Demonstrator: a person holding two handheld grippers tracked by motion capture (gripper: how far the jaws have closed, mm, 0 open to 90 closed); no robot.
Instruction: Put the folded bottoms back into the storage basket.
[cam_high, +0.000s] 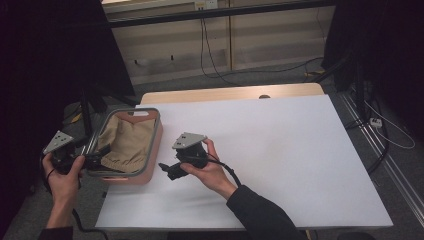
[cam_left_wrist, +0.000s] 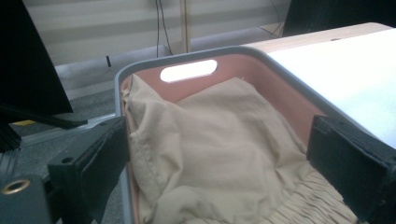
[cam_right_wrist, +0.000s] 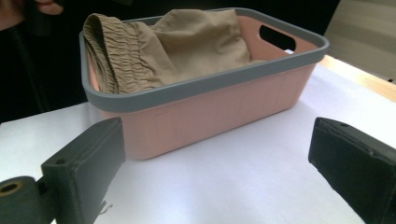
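The left gripper (cam_high: 97, 159) is held at the near left edge of the pink plastic basket with a grey rim (cam_high: 154, 131), its black jaws spread wide with nothing pressed between them, above the crumpled beige cloth garment (cam_left_wrist: 219, 140) that lies inside the basket. The right gripper (cam_high: 167, 169) is held just above the white table surface (cam_high: 290, 150), near the basket's right side; its jaws are likewise spread wide and nothing is gripped.

Place: a lab or recording studio
Signs: black curtains (cam_high: 45, 55) at both sides, loose cables (cam_high: 220, 60) on grey carpet (cam_high: 280, 75), a white-covered counter (cam_high: 300, 165), plain panelled wall (cam_high: 165, 47)
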